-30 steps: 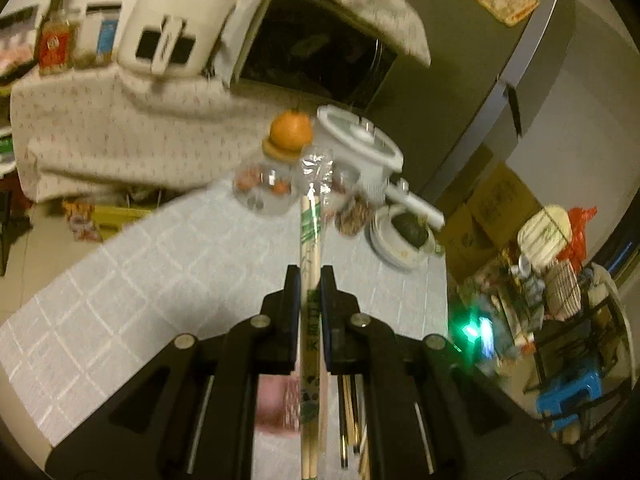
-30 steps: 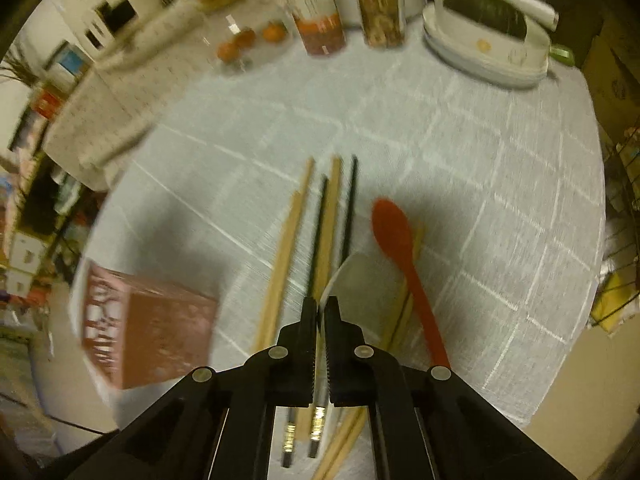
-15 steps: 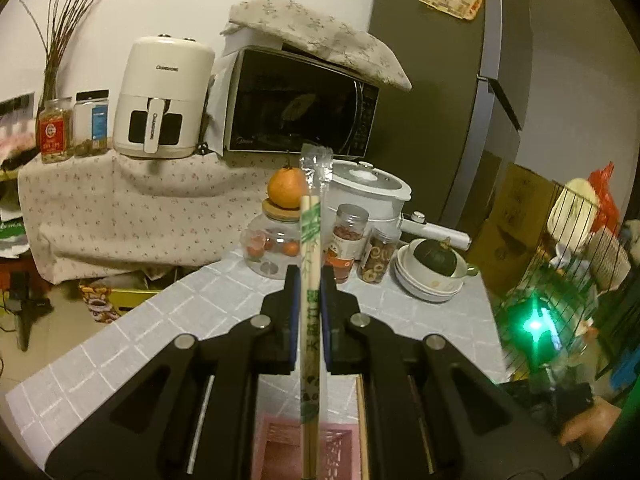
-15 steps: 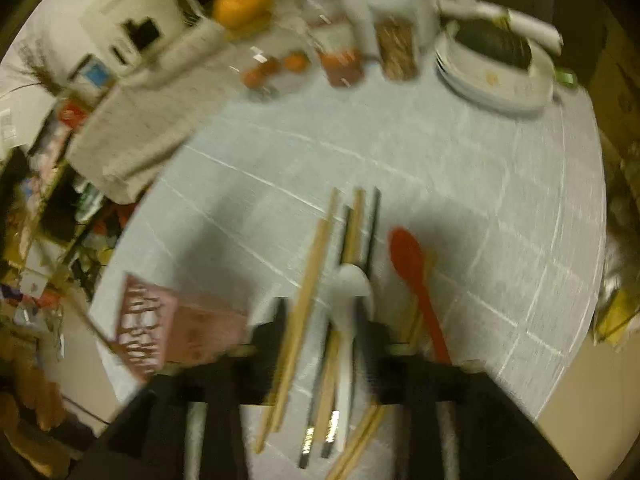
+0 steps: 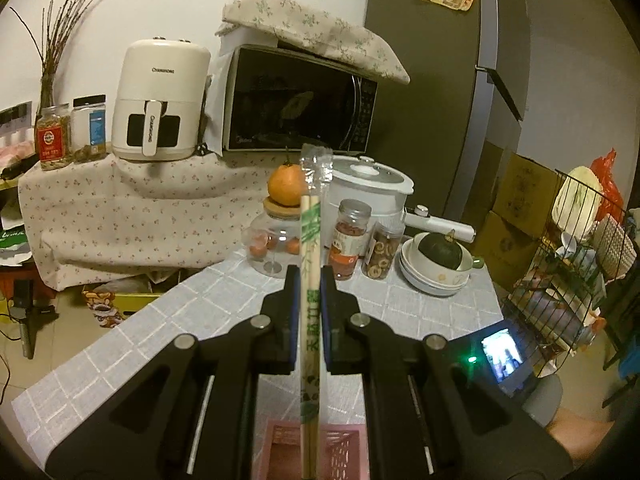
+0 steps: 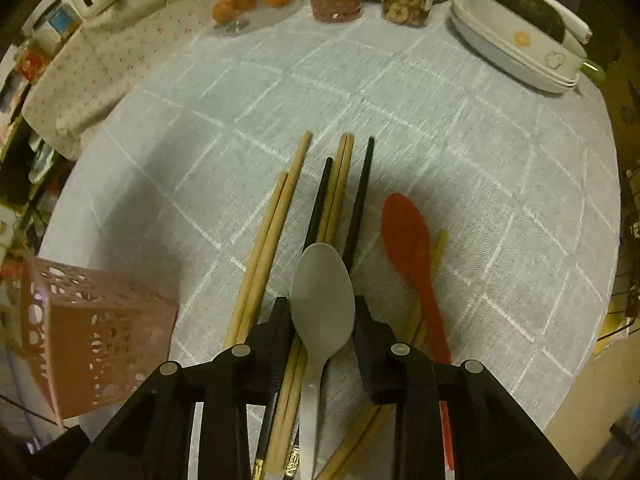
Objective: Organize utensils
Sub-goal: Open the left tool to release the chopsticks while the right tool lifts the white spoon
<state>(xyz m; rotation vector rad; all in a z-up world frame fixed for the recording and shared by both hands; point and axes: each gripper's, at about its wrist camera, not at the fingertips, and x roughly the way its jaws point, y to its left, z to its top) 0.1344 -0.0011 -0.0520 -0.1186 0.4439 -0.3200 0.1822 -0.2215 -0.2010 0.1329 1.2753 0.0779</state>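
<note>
My left gripper [image 5: 309,280] is shut on a pair of wrapped wooden chopsticks [image 5: 311,264], held upright over the pink perforated utensil holder [image 5: 280,456], their lower end at its opening. In the right wrist view my right gripper [image 6: 322,308] is open, its fingers either side of the bowl of a grey metal spoon [image 6: 322,292]. The spoon lies on a pile of wooden chopsticks [image 6: 268,240] and black chopsticks [image 6: 360,200], beside a red spoon [image 6: 408,240]. The pink holder [image 6: 84,336] stands at the left.
A grey checked tablecloth [image 6: 400,100] covers the round table. At its far side stand a glass dome with oranges [image 5: 276,240], two jars [image 5: 352,240], stacked bowls with a dark squash [image 5: 440,264] and a white cooker [image 5: 368,192]. A wire rack [image 5: 568,272] stands right.
My left gripper tilted up and brought the wrapped chopsticks upright over the pink holder. My right gripper, shut a second ago, has opened around the grey spoon's bowl.
</note>
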